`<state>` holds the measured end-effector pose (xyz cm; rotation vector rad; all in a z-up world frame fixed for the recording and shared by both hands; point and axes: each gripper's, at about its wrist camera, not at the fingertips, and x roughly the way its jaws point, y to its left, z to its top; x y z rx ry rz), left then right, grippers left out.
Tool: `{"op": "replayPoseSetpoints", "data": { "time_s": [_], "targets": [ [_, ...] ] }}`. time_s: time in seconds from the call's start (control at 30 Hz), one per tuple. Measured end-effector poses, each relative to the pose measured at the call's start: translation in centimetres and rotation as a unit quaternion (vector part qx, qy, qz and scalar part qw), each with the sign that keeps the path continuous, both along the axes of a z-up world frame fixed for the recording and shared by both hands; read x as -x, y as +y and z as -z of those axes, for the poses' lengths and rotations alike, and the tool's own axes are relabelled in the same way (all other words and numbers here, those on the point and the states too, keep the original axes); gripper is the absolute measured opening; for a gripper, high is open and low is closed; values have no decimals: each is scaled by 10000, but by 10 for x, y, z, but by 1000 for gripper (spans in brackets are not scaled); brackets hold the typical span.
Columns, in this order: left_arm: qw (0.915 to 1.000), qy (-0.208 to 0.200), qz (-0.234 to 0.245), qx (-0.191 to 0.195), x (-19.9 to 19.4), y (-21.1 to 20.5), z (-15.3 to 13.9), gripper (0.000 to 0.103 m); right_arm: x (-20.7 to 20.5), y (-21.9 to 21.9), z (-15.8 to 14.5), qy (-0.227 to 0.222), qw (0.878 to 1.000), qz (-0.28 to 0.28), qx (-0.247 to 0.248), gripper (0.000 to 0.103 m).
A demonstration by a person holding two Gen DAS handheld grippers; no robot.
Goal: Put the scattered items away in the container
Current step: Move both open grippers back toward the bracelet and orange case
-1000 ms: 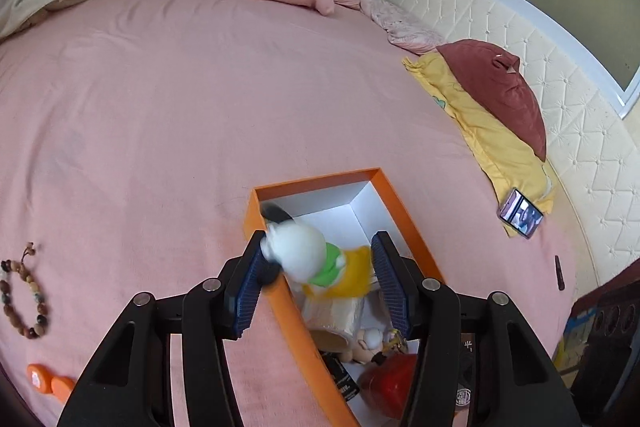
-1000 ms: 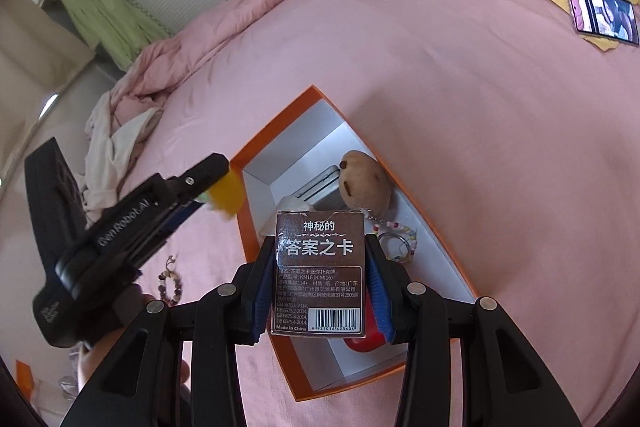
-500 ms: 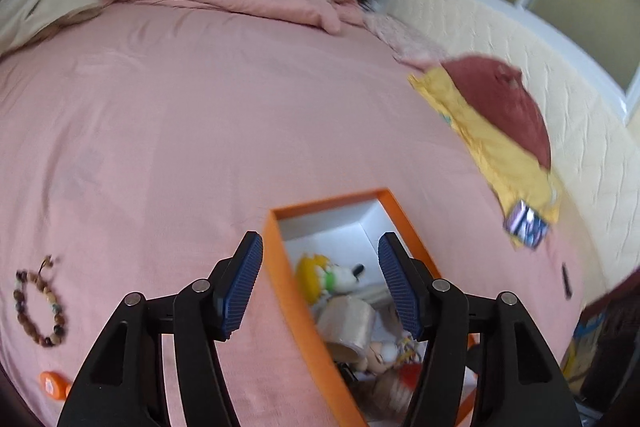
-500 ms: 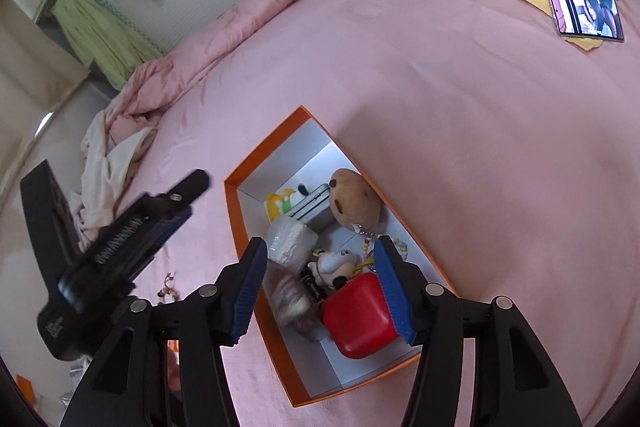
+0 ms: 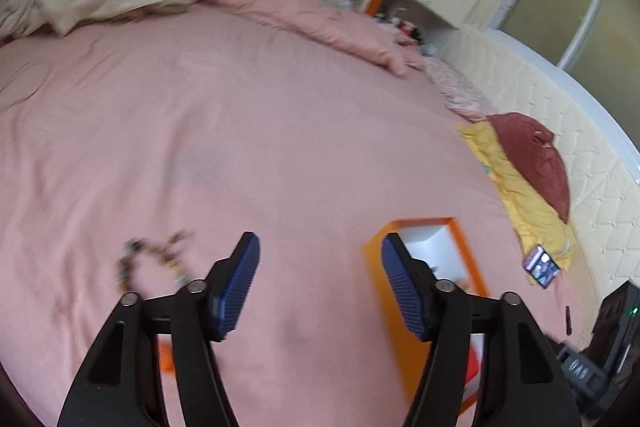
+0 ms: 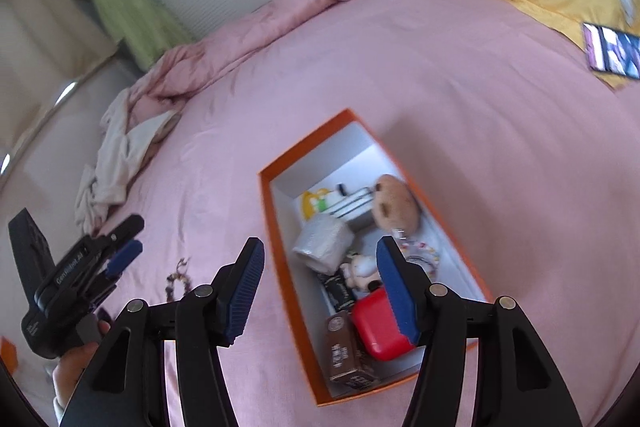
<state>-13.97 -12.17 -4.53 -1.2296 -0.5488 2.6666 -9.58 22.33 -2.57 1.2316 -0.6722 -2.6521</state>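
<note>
- Left tool (image 5: 318, 277): jaws spread, having just been opening, nothing between the ribbed blue pads; it hangs over bare pink bed sheet (image 5: 248, 131). The right wrist view shows it from the side (image 6: 120, 251), held by a hand (image 6: 74, 363).
- Right tool (image 6: 320, 285): jaws parted, having just been opening, empty, above the near end of the container.
- Container (image 6: 280, 247): a rectangular cardboard box, orange outside and white inside, lying on the bed. In the left wrist view only its far end shows (image 5: 460, 239), blurred.
- Contents, seen only from the right wrist: a round brown plush (image 6: 396, 203), a glossy red case (image 6: 378, 325), a brown printed card box (image 6: 344, 351), a wrapped white roll (image 6: 324, 241).
- Bead bracelet (image 5: 154, 259): a loop of small round beads lying loose on the sheet beside the left tool, outside the container; also visible at (image 6: 176, 281).
- Phone (image 5: 542, 267): flat, lit screen, on the yellow cloth (image 5: 520, 195).
</note>
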Motion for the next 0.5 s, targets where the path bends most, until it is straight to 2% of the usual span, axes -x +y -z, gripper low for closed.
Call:
{"op": "replayPoseSetpoints", "data": {
  "time_s": [0.07, 0.17, 0.23, 0.37, 0.4, 0.47, 0.5],
  "targets": [
    [9993, -276, -249, 60, -17, -30, 18, 80, 1, -19, -2, 82, 9993, -345, -132, 58],
    [9956, -855, -373, 5, -39, -67, 54, 80, 3, -58, 0, 168, 9938, -1001, -455, 58],
    [9940, -947, -547, -7, -58, -88, 68, 80, 1, -99, 8, 198, 9809, -1710, -906, 58],
    [9876, -728, -1361, -302, -103, -140, 83, 80, -9, -178, 33, 314, 9381, -2982, -1736, 58],
    [9871, -603, -1396, -508, -112, -150, 87, 80, -8, -194, 43, 325, 9296, -3197, -1807, 58],
    [9893, -126, -1154, -878, -127, -160, 97, 80, -5, -224, 61, 332, 9128, -3596, -1905, 58],
    [9922, 87, -996, -747, -133, -155, 101, 80, 0, -234, 69, 350, 9092, -3658, -1959, 58]
  ]
}}
